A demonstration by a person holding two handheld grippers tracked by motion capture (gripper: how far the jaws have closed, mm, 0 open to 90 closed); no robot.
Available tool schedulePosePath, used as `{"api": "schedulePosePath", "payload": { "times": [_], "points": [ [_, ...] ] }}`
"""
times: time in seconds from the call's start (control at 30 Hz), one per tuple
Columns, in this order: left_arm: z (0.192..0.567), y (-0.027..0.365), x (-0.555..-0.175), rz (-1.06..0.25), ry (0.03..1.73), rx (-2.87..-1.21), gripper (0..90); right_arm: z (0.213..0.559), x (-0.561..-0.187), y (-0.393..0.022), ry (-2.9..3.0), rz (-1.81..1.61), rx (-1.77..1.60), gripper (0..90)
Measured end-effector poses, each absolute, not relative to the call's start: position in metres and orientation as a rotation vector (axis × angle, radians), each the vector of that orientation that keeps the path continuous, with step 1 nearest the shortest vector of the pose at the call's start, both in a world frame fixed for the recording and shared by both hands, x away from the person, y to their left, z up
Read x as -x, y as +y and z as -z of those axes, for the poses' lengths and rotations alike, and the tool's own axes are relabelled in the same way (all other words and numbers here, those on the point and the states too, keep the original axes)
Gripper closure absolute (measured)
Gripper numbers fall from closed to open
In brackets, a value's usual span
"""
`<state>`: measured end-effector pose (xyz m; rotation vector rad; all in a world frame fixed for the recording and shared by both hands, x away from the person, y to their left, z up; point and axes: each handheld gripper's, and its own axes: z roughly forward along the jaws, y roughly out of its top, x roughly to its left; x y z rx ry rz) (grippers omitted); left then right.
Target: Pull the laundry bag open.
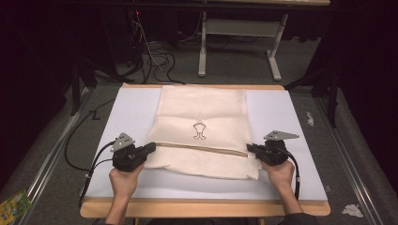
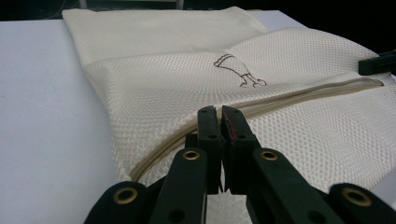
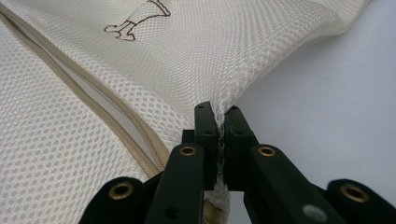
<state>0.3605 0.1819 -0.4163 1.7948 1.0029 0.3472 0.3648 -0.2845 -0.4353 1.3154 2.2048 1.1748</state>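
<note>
A cream mesh bag (image 1: 202,110) lies flat on the white board, with a tan zipper (image 1: 202,149) across its near part and a small brown logo (image 1: 199,131) in the middle. My left gripper (image 1: 151,148) is at the bag's left edge by the zipper end. In the left gripper view its jaws (image 2: 219,114) stand closed over the mesh (image 2: 163,84) next to the zipper (image 2: 303,95). My right gripper (image 1: 248,148) is at the right edge. There the mesh (image 3: 210,46) is pinched and puckered between the right gripper's (image 3: 217,112) jaws, beside the zipper (image 3: 93,98).
The white board (image 1: 131,108) rests on a wooden table (image 1: 202,208) with bare margins left and right of the bag. Beyond the table are a desk's legs (image 1: 274,61) and floor cables (image 1: 155,56). A green packet (image 1: 11,206) and crumpled paper (image 1: 352,210) lie on the floor.
</note>
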Motion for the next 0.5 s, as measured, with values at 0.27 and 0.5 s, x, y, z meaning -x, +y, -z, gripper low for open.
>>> {"api": "schedulePosePath", "payload": {
  "times": [0.27, 0.5],
  "points": [
    [0.4165, 0.1836, -0.3620, -0.340, 1.007, -1.789, 87.3, 0.4354, -0.3653, -0.2849, 2.206, -1.180, -1.315, 88.0],
    [0.4162, 0.1871, -0.3612, -0.350, 1.017, -1.785, 87.3, 0.4356, -0.3656, -0.2862, 2.204, -1.173, -1.323, 87.9]
  ]
}}
